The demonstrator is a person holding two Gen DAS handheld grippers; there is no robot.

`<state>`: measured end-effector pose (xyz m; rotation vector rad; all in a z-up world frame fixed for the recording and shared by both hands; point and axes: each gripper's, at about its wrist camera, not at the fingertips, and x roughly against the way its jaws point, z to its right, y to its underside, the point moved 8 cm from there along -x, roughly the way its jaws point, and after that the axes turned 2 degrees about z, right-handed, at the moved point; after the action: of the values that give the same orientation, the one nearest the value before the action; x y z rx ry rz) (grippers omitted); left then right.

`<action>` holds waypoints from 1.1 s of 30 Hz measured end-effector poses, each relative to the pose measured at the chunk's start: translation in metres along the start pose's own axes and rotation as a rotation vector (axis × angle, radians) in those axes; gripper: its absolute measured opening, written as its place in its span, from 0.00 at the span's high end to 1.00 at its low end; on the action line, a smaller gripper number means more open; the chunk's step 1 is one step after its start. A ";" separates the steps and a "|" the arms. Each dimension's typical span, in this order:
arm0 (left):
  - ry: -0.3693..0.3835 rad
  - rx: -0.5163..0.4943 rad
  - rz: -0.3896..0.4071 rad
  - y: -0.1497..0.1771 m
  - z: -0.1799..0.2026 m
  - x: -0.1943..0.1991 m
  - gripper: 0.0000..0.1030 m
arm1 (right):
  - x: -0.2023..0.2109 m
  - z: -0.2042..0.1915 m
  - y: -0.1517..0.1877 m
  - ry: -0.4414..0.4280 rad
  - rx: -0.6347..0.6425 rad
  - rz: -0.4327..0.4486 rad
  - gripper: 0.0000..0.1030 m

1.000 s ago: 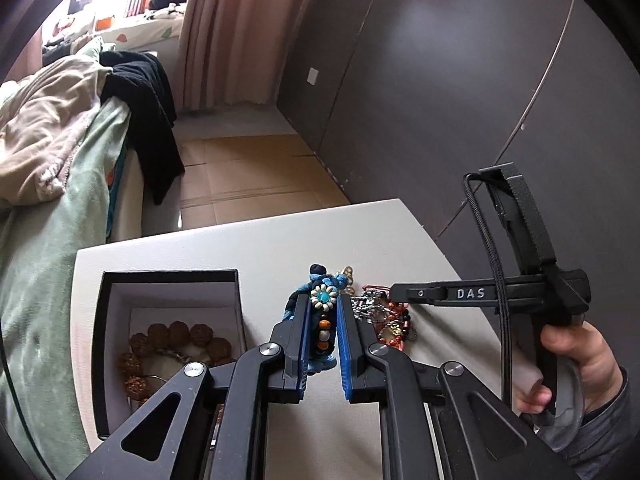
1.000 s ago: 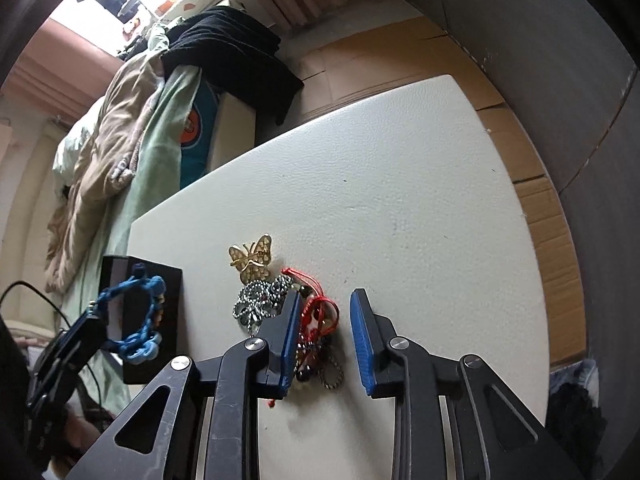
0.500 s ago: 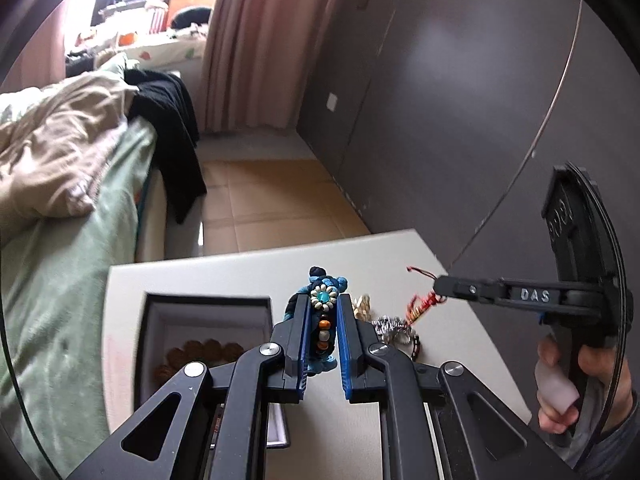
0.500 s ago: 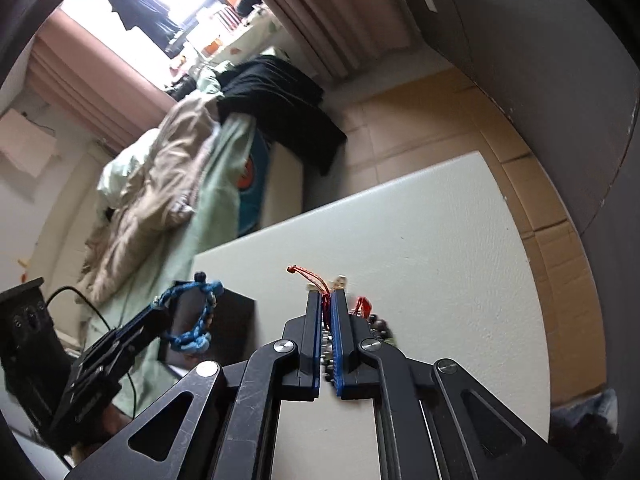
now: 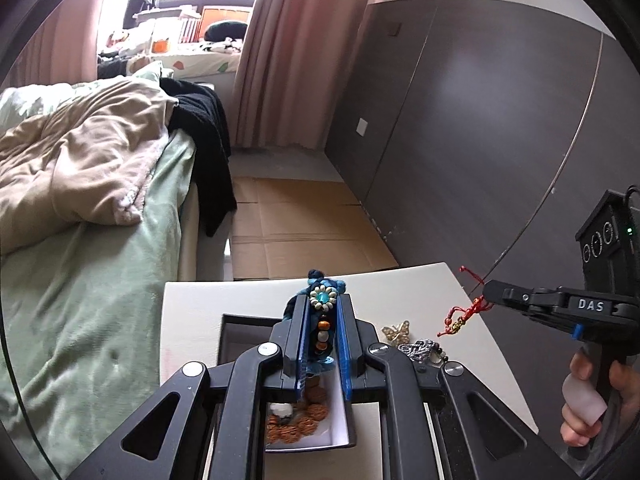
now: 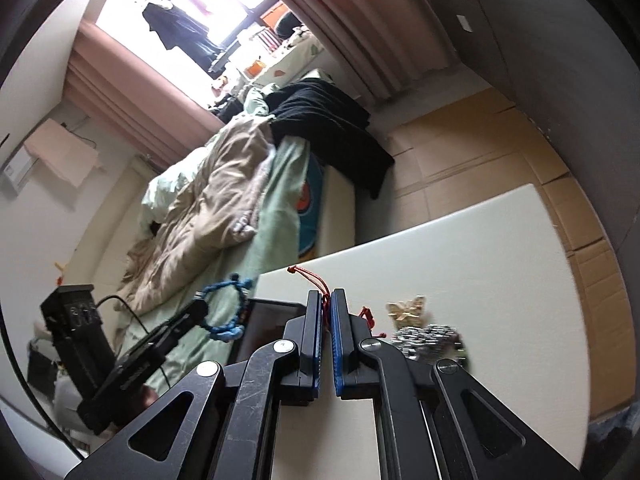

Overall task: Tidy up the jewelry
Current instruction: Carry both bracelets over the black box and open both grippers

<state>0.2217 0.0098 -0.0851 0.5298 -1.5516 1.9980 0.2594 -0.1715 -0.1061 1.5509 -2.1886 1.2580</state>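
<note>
My left gripper [image 5: 322,312] is shut on a blue corded bracelet [image 5: 321,300] with a flower bead and holds it above the open black jewelry box [image 5: 240,326], which holds brown bead bracelets [image 5: 296,426]. My right gripper [image 6: 326,304] is shut on a red string bracelet [image 6: 316,280] and holds it above the white table [image 6: 460,256]. In the left wrist view the red bracelet [image 5: 460,320] hangs from the right gripper [image 5: 486,298]. A gold butterfly brooch [image 5: 396,330] and a silver piece [image 5: 420,348] lie on the table.
A bed with a green sheet and beige duvet [image 5: 80,168] stands to the left of the table. Dark wardrobe panels [image 5: 480,140] stand to the right. Cardboard [image 5: 300,224] covers the floor beyond the table's far edge.
My right gripper shut on the red string bracelet and lifted it off the pile. My left gripper, still holding the blue bracelet, rose and moved over the box.
</note>
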 end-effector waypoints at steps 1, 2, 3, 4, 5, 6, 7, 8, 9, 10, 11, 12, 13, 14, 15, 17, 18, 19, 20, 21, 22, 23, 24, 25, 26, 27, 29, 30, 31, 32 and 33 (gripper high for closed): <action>-0.005 0.011 -0.002 0.000 -0.003 0.000 0.86 | -0.001 -0.005 0.001 -0.003 0.005 0.001 0.94; -0.005 0.022 -0.007 0.001 -0.006 -0.001 0.85 | -0.003 -0.010 0.001 -0.004 0.010 0.002 0.94; -0.002 0.026 -0.015 0.003 -0.007 -0.002 0.79 | -0.006 -0.016 0.002 -0.003 0.018 0.002 0.94; -0.003 0.025 -0.020 0.003 -0.008 -0.001 0.59 | -0.008 -0.022 0.004 -0.003 0.027 0.001 0.94; -0.010 0.020 -0.022 0.003 -0.009 -0.002 0.42 | -0.010 -0.025 0.005 -0.006 0.033 -0.001 0.94; -0.015 0.017 -0.016 0.002 -0.011 0.000 0.13 | -0.013 -0.031 0.007 -0.016 0.037 -0.006 0.94; -0.013 0.021 0.007 0.000 -0.012 0.004 0.05 | -0.018 -0.037 0.009 -0.026 0.042 -0.013 0.94; -0.020 0.032 0.037 -0.003 -0.016 0.011 0.05 | -0.021 -0.043 0.010 -0.035 0.048 -0.018 0.94; -0.039 0.045 0.056 -0.007 -0.021 0.016 0.05 | -0.025 -0.048 0.012 -0.044 0.054 -0.023 0.94; -0.055 0.056 0.070 -0.010 -0.026 0.020 0.05 | -0.029 -0.052 0.014 -0.054 0.060 -0.029 0.94; -0.066 0.070 0.083 -0.012 -0.032 0.023 0.05 | -0.032 -0.057 0.016 -0.064 0.065 -0.036 0.94; -0.081 0.084 0.090 -0.014 -0.039 0.024 0.05 | -0.034 -0.060 0.019 -0.075 0.070 -0.041 0.94; -0.103 0.096 0.093 -0.014 -0.046 0.024 0.05 | -0.038 -0.066 0.022 -0.087 0.077 -0.047 0.94; -0.120 0.104 0.093 -0.015 -0.051 0.024 0.05 | -0.041 -0.070 0.024 -0.098 0.084 -0.052 0.94; -0.136 0.113 0.093 -0.015 -0.057 0.024 0.05 | -0.043 -0.074 0.027 -0.107 0.088 -0.057 0.94; -0.142 0.135 0.092 -0.016 -0.065 0.023 0.05 | -0.049 -0.084 0.032 -0.130 0.098 -0.070 0.94; -0.139 0.146 0.094 -0.017 -0.068 0.024 0.05 | -0.053 -0.090 0.035 -0.152 0.102 -0.073 0.94; -0.139 0.156 0.097 -0.017 -0.072 0.024 0.05 | -0.056 -0.096 0.036 -0.165 0.110 -0.072 0.94; -0.146 0.165 0.097 -0.016 -0.075 0.025 0.05 | -0.058 -0.100 0.037 -0.162 0.127 -0.068 0.94; -0.151 0.169 0.094 -0.015 -0.077 0.024 0.05 | -0.061 -0.103 0.037 -0.131 0.144 -0.066 0.91; -0.153 0.173 0.092 -0.015 -0.078 0.023 0.05 | -0.065 -0.102 0.039 -0.103 0.154 -0.084 0.71; -0.158 0.177 0.090 -0.015 -0.079 0.022 0.05 | -0.068 -0.098 0.041 -0.084 0.147 -0.112 0.53; -0.158 0.177 0.090 -0.015 -0.079 0.020 0.05 | -0.070 -0.093 0.043 -0.066 0.133 -0.126 0.25; -0.157 0.174 0.090 -0.014 -0.078 0.020 0.05 | -0.070 -0.086 0.041 -0.049 0.124 -0.113 0.21; -0.152 0.168 0.087 -0.014 -0.076 0.019 0.05 | -0.067 -0.081 0.039 -0.034 0.121 -0.100 0.21; -0.143 0.163 0.084 -0.013 -0.073 0.018 0.05 | -0.065 -0.076 0.037 -0.022 0.122 -0.102 0.21; -0.136 0.152 0.078 -0.012 -0.068 0.015 0.05 | -0.058 -0.065 0.033 0.003 0.115 -0.107 0.21; -0.132 0.149 0.075 -0.012 -0.066 0.015 0.05 | -0.053 -0.057 0.030 0.021 0.104 -0.098 0.20; -0.127 0.144 0.071 -0.011 -0.063 0.013 0.04 | -0.050 -0.050 0.028 0.032 0.096 -0.093 0.15; -0.116 0.136 0.065 -0.010 -0.058 0.011 0.04 | -0.046 -0.043 0.025 0.045 0.086 -0.087 0.11; -0.110 0.128 0.062 -0.010 -0.054 0.010 0.03 | -0.042 -0.036 0.022 0.059 0.075 -0.078 0.07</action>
<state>0.2214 0.0652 -0.0852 0.6594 -1.5275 2.1587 0.2484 -0.1143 -0.1195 1.5882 -2.0469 1.3580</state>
